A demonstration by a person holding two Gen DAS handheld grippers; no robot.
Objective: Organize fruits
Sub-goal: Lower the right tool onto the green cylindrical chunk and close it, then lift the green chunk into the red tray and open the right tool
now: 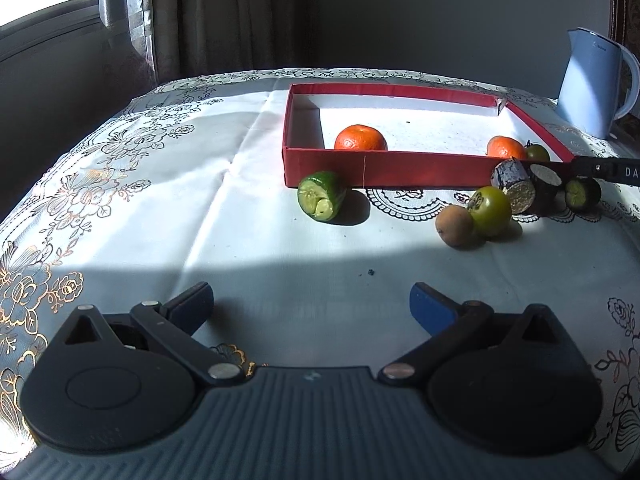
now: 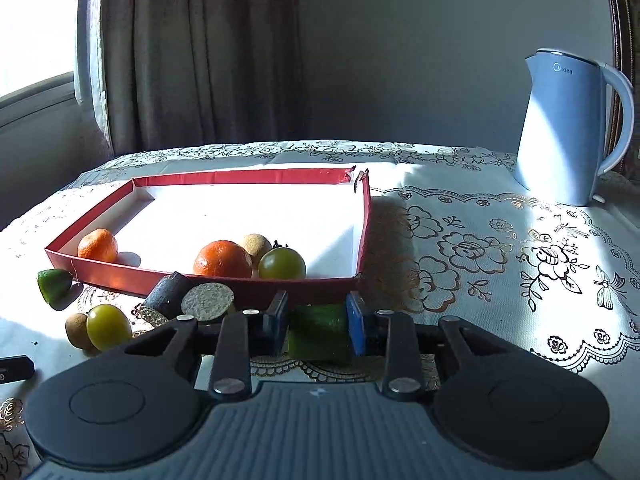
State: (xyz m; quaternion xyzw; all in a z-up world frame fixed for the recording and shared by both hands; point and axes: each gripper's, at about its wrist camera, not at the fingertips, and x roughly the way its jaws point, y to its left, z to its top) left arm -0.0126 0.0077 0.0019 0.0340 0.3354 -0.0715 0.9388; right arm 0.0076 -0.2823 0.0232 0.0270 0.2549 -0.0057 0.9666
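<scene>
A red tray (image 1: 384,168) (image 2: 224,286) holds two oranges (image 1: 361,138) (image 1: 506,147), a green tomato (image 2: 281,263) and a brown fruit (image 2: 256,245). Outside its front wall lie a cucumber piece (image 1: 322,196) (image 2: 54,285), a green tomato (image 1: 491,205) (image 2: 108,326), a brown fruit (image 1: 454,226) (image 2: 77,330) and two dark cylinder pieces (image 1: 514,186) (image 2: 192,298). My right gripper (image 2: 318,330) is shut on a green cucumber chunk (image 2: 320,334) just in front of the tray. My left gripper (image 1: 310,306) is open and empty, well short of the fruits.
A pale blue kettle (image 1: 592,84) (image 2: 568,128) stands at the back right. A flowered tablecloth (image 1: 120,200) (image 2: 500,260) covers the table, which drops off at the left edge. Curtains and a window are behind.
</scene>
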